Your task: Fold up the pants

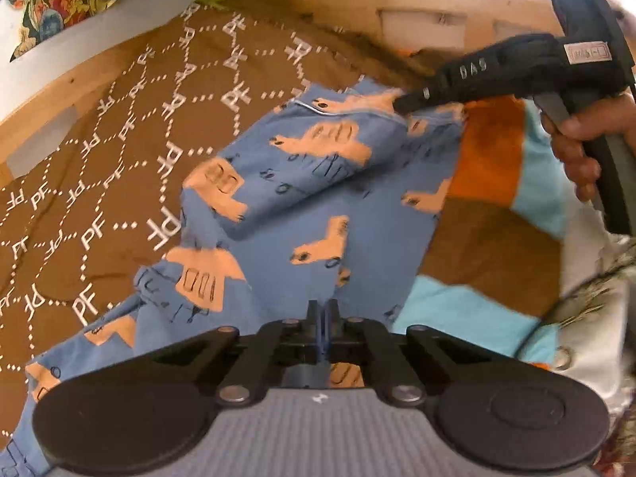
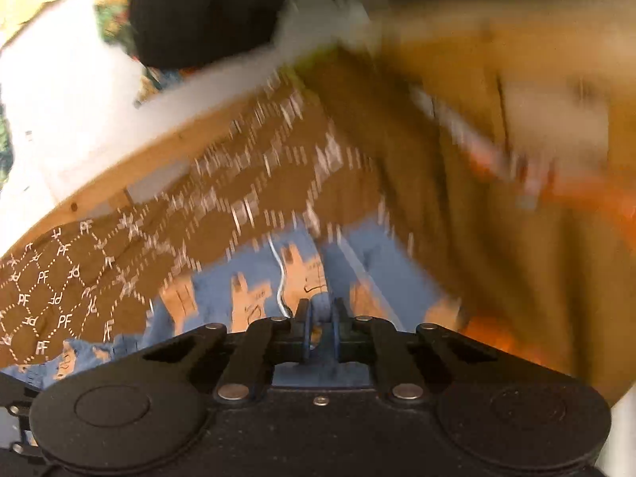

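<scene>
Both tools pinch the blue pants [image 1: 302,206]: left tool [image 1: 322,310] near, right tool [image 2: 320,314] far. Lay the held edge flat, corners matching, on the brown bed cover [image 1: 119,151].

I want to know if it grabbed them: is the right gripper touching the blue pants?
Touching. The left wrist view shows the right gripper with its tip pressed into the blue pants.

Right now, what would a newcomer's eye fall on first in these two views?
The blue pants printed with peach animals, spread across the brown PF-lettered blanket at centre. Next, both tongs shut on the fabric: the left tongs at the near edge, the right tongs gripping the far corner by an orange-and-turquoise cloth.
</scene>
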### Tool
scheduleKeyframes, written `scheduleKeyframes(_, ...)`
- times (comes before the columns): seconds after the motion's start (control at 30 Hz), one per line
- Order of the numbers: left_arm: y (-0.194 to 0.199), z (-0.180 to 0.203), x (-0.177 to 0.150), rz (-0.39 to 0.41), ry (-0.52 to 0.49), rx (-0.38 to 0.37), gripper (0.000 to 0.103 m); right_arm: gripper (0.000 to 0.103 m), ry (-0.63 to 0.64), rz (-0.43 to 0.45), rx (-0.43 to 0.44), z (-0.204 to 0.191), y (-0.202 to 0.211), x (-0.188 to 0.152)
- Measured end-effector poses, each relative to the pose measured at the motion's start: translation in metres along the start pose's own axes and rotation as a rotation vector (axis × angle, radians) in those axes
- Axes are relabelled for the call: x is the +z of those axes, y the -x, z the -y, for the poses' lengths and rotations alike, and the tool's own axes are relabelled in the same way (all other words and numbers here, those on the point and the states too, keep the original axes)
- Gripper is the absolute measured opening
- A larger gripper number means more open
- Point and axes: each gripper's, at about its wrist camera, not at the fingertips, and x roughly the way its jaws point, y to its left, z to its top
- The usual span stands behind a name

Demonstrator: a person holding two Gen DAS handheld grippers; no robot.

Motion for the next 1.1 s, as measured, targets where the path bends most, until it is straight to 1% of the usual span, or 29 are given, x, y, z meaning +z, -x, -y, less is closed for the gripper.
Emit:
scheduleKeyframes(0.07, 0.005, 0.002, 0.002, 0.013, -0.020, -0.024, 0.001, 0.010, 0.074, 0.042, -0.040, -0.005, 0.017, 0.012)
scheduleKeyframes(0.13, 0.005, 0.006, 0.003, 0.010, -0.043, -0.049, 0.001, 0.010, 0.138, 0.044, -0.093, -0.005, 0.026, 0.016)
scheduleKeyframes(0.2, -0.001, 0.009, 0.001, -0.012, -0.060, -0.071, 0.001, 0.010, 0.187, -0.010, -0.141, 0.000, 0.024, 0.013)
scheduleKeyframes(0.27, -0.006, 0.011, -0.001, -0.038, -0.077, -0.099, 0.001, 0.010, 0.199, -0.071, -0.185, 0.007, 0.013, 0.006)
scheduleKeyframes(0.3, -0.009, 0.010, -0.003, -0.056, -0.084, -0.128, 0.001, 0.011, 0.208, -0.110, -0.200, 0.010, 0.007, 0.004)
scheduleKeyframes(0.33, -0.010, 0.010, -0.005, -0.058, -0.079, -0.131, 0.002, 0.012, 0.220, -0.123, -0.215, 0.010, 0.003, 0.003)
scheduleKeyframes(0.4, -0.010, 0.006, -0.005, -0.060, -0.049, -0.145, 0.005, 0.025, 0.240, -0.092, -0.237, 0.008, 0.003, 0.003)
scheduleKeyframes(0.43, -0.008, 0.003, -0.005, -0.057, -0.030, -0.149, 0.008, 0.030, 0.242, -0.058, -0.227, 0.007, 0.005, 0.005)
scheduleKeyframes(0.47, -0.005, 0.000, -0.005, -0.053, -0.013, -0.156, 0.015, 0.043, 0.253, -0.030, -0.214, 0.005, 0.005, 0.007)
scheduleKeyframes(0.5, -0.002, -0.004, -0.005, -0.046, 0.001, -0.167, 0.020, 0.051, 0.271, -0.007, -0.199, 0.002, 0.002, 0.011)
scheduleKeyframes(0.53, 0.000, -0.006, -0.006, -0.037, 0.009, -0.171, 0.037, 0.051, 0.284, 0.007, -0.186, -0.001, -0.005, 0.015)
scheduleKeyframes(0.57, 0.001, -0.007, -0.007, -0.032, 0.017, -0.166, 0.050, 0.050, 0.296, 0.012, -0.169, -0.003, -0.012, 0.019)
scheduleKeyframes(0.6, 0.000, -0.007, -0.007, -0.038, 0.023, -0.164, 0.051, 0.048, 0.315, 0.010, -0.152, -0.005, -0.023, 0.023)
scheduleKeyframes(0.67, -0.004, -0.008, -0.011, -0.065, 0.039, -0.172, 0.051, 0.045, 0.392, -0.014, -0.159, -0.012, -0.045, 0.023)
scheduleKeyframes(0.73, -0.003, -0.010, -0.016, -0.067, 0.064, -0.177, 0.053, 0.043, 0.479, -0.051, -0.233, -0.012, -0.069, 0.014)
scheduleKeyframes(0.77, -0.001, -0.011, -0.018, -0.063, 0.071, -0.181, 0.056, 0.046, 0.482, -0.050, -0.280, -0.006, -0.075, 0.011)
scheduleKeyframes(0.8, 0.002, -0.013, -0.019, -0.057, 0.081, -0.183, 0.058, 0.052, 0.435, -0.041, -0.276, 0.003, -0.075, 0.012)
scheduleKeyframes(0.83, 0.007, -0.017, -0.020, -0.054, 0.088, -0.179, 0.060, 0.053, 0.402, -0.038, -0.278, 0.007, -0.072, 0.014)
scheduleKeyframes(0.87, 0.013, -0.021, -0.020, -0.046, 0.098, -0.171, 0.062, 0.053, 0.407, -0.024, -0.290, 0.006, -0.068, 0.016)
scheduleKeyframes(0.93, 0.029, -0.038, -0.023, -0.016, 0.136, -0.139, 0.064, 0.052, 0.469, 0.045, -0.311, -0.003, -0.058, 0.014)
scheduleKeyframes(0.97, 0.038, -0.050, -0.026, 0.001, 0.164, -0.104, 0.064, 0.052, 0.486, 0.075, -0.295, -0.006, -0.053, 0.013)
scheduleKeyframes(1.03, 0.053, -0.074, -0.033, 0.038, 0.218, -0.004, 0.064, 0.052, 0.460, 0.116, -0.224, -0.007, -0.047, 0.015)
scheduleKeyframes(1.07, 0.060, -0.090, -0.038, 0.051, 0.249, 0.061, 0.064, 0.052, 0.444, 0.119, -0.183, -0.009, -0.049, 0.017)
scheduleKeyframes(1.1, 0.064, -0.104, -0.040, 0.052, 0.273, 0.113, 0.063, 0.052, 0.446, 0.102, -0.165, -0.013, -0.054, 0.018)
